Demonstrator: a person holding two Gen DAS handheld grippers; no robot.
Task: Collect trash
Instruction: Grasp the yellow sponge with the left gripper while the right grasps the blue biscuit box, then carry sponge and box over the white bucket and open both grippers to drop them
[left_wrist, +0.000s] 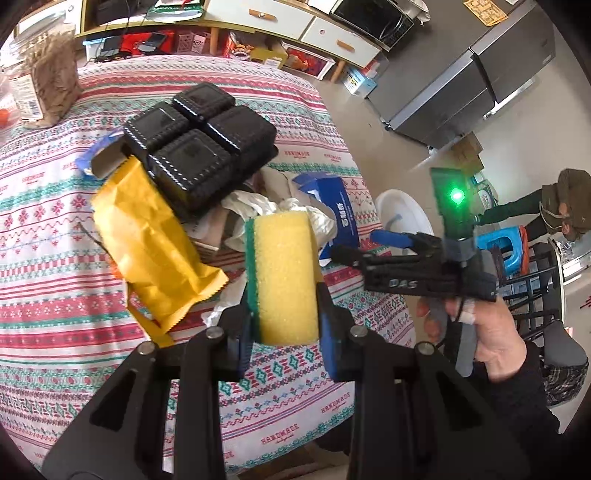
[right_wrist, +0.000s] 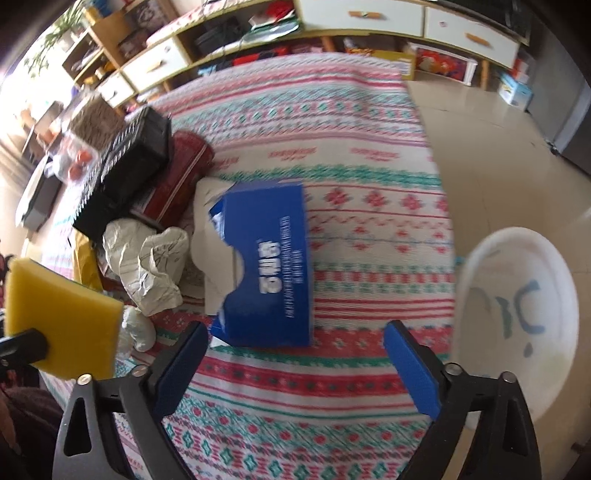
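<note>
- Round white plastic bin (right_wrist: 517, 332) on floor beside table – nothing seen inside.
- Left gripper (left_wrist: 282, 280) clamps yellow-green sponge (left_wrist: 284, 273).
- Right gripper (right_wrist: 295, 362) wide open, empty – torn blue cardboard box (right_wrist: 269, 266) just ahead.

"HANDMADE" printed on tablecloth (left_wrist: 334, 156); "DAS" on right tool (left_wrist: 384, 243).

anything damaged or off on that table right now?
Yes. The blue carton lies flat with its end torn open, white liner showing. Beside it sits crumpled white paper. The black tray rests tilted on the pile. The left gripper holds a sponge.
</note>
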